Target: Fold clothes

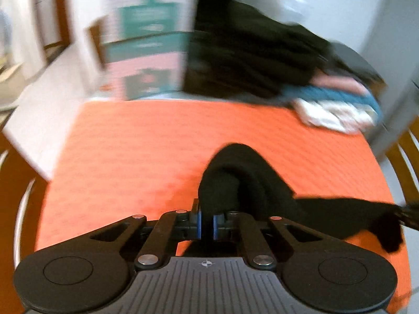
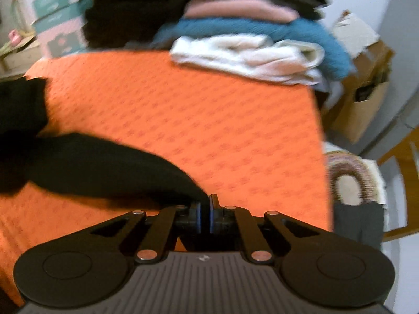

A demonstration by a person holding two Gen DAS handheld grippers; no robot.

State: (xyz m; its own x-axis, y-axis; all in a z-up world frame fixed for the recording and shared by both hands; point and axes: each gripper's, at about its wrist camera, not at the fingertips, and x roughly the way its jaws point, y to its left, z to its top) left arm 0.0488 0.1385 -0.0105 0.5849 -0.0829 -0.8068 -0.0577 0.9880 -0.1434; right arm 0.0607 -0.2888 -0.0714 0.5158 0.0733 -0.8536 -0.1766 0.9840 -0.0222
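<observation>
both claws (image 1: 207, 226) (image 2: 205, 218) pinch soft black garment (image 1: 246, 183) over patterned orange cloth (image 1: 131, 157)

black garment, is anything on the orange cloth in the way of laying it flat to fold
Nothing visible is. The black garment hangs between both grippers, left gripper and right gripper, over bare orange tablecloth. The folded clothes stack sits at the far edge, apart.

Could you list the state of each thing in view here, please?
Left gripper: shut on the black garment.
Right gripper: shut on the black garment.
Black garment: unfolded, stretched between both grippers.
Clothes pile: folded, stacked at the far edge.
Orange cloth: spread flat.
</observation>
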